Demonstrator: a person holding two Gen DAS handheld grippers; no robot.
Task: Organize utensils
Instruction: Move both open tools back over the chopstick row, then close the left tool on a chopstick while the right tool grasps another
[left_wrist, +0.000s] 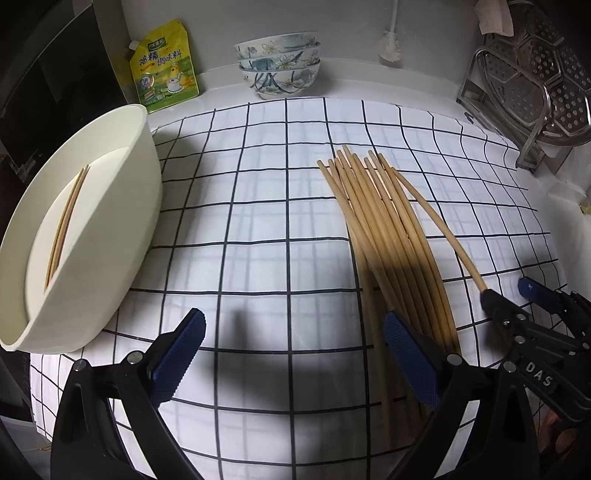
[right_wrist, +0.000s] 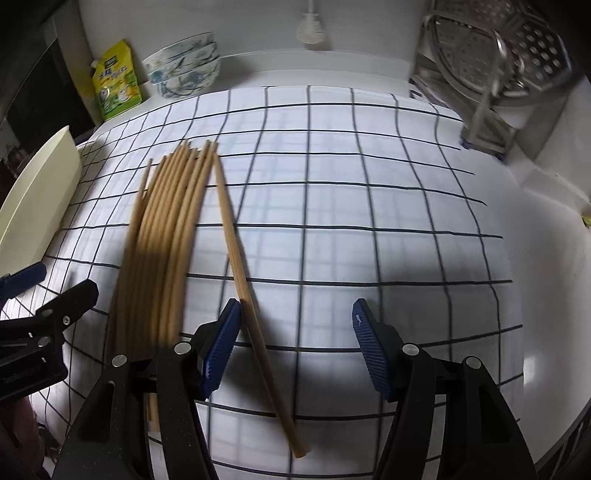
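While two chopsticks (left_wrist: 66, 225) already lie in the cream tub (left_wrist: 110, 236), the rest wait in a pile (left_wrist: 384, 229) on the checked cloth (left_wrist: 258, 184), so I judge the job only begun: one pair is stowed and the next pick is in hand. I take the pile as my landmark. My right claw (right_wrist: 295, 347) hangs just to its right, jaws standing well apart and gripping nothing; one stray stick (right_wrist: 240, 266) has slid off the pile's right edge and lies between my pads, close against the left pad (right_wrist: 221, 347) though I cannot tell whether it touches, with the right pad well clear of it. My left claw (left_wrist: 291, 354) hovers at the pile's near-left corner, also wide open and empty, its right pad (left_wrist: 410, 354) over the near ends of the sticks. The tub sits well to the left of the pile, tilted in my view, with its open mouth toward me. Behind the pile, against the wall, stand stacked bowls (left_wrist: 279, 66) and a yellow pouch (left_wrist: 166, 66); a steel rack (left_wrist: 535, 92) is off to its back right. None of these stand between pile and tub. What the next move wants, I think, is for my right claw to settle low onto the cloth and close squarely across the stray stick. A thin round stick may roll or skid out as the pads meet, so the close should be slow and centred; then comes a lift clear of the pile before crossing left to the tub.
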